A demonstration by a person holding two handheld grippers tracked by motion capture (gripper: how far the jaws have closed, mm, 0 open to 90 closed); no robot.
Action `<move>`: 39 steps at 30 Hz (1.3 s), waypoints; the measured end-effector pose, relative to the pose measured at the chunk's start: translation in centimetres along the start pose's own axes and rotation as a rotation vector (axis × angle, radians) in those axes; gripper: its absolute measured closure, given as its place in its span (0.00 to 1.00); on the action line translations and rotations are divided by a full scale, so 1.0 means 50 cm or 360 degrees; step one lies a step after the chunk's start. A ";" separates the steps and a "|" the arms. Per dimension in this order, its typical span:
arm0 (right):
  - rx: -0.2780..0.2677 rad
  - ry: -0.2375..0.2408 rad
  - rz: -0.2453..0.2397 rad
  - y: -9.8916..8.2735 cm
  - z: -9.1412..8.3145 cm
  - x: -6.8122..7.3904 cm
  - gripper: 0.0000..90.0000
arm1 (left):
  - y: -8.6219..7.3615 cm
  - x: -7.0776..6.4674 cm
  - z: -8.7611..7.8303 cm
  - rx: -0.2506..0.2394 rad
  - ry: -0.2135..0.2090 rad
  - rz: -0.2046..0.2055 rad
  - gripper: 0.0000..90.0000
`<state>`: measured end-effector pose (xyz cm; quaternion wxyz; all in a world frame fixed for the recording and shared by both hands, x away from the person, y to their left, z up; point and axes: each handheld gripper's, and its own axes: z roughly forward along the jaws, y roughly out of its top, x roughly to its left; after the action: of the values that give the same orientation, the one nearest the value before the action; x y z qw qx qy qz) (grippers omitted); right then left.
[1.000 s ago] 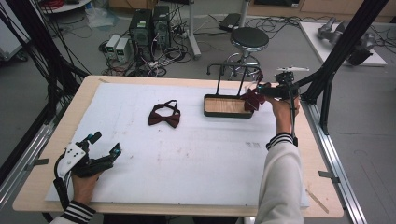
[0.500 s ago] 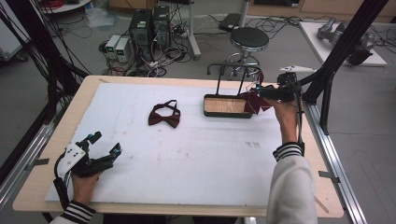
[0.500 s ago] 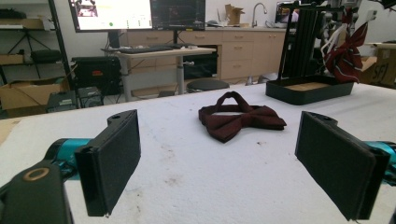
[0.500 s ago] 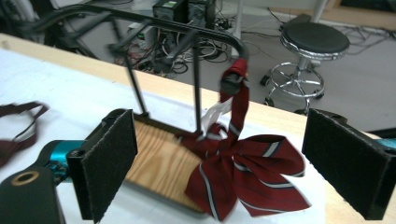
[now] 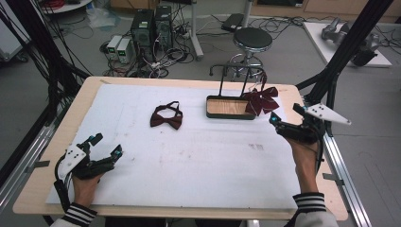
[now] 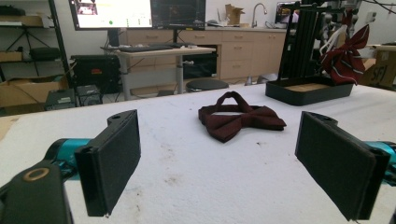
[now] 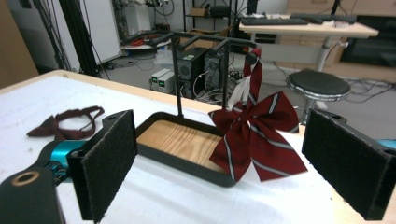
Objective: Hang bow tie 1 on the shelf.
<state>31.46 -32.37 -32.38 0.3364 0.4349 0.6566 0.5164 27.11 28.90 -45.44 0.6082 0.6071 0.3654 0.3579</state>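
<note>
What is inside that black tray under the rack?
The tray shows bare wooden flooring; the hanging striped bow covers its near corner, so that part can't be seen.

Both hand-held grippers, left [image 5: 105, 152] and right [image 5: 275, 124], gape empty.

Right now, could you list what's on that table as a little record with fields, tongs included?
Hanging item: striped bow tie hung by its strap on the black rack, draping over the tray's right end
Rack base: black tray with wooden floor
Lying item: plain dark red bow tie, flat on the white mat
Left tongs: open, low near the table's front left
Right tongs: open, right of the tray, holding nothing
</note>
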 end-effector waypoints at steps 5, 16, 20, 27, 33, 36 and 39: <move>-0.0092 0.0031 -0.0009 -0.037 -0.022 0.025 0.10 | 0.000 0.000 0.000 -0.0002 0.0002 0.0003 0.16; -0.0203 0.0029 0.0032 -0.109 -0.034 0.056 0.10 | 0.001 0.000 0.001 0.0009 0.0040 -0.0013 0.16; -0.0219 0.0020 0.0014 -0.138 -0.035 0.069 0.11 | 0.003 -0.004 0.006 0.0048 0.0160 -0.0017 0.11; -0.0226 0.0005 0.0007 -0.193 -0.036 0.089 0.10 | 0.003 -0.007 0.007 0.0052 0.0215 -0.0018 0.12; -0.0255 0.0006 0.0063 -0.220 -0.039 0.090 0.10 | 0.002 -0.006 0.002 0.0025 0.0208 -0.0016 0.13; -0.0276 0.0002 0.0069 -0.226 -0.040 0.089 0.10 | 0.002 -0.006 0.003 0.0030 0.0192 -0.0019 0.13; -0.0260 -0.0006 0.0059 -0.228 -0.039 0.088 0.10 | 0.003 -0.006 0.005 0.0034 0.0167 -0.0042 0.13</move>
<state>25.42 -30.09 -42.93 0.3623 0.4191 0.6034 0.5736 27.20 28.54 -45.26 0.5863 0.5891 0.4086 0.3772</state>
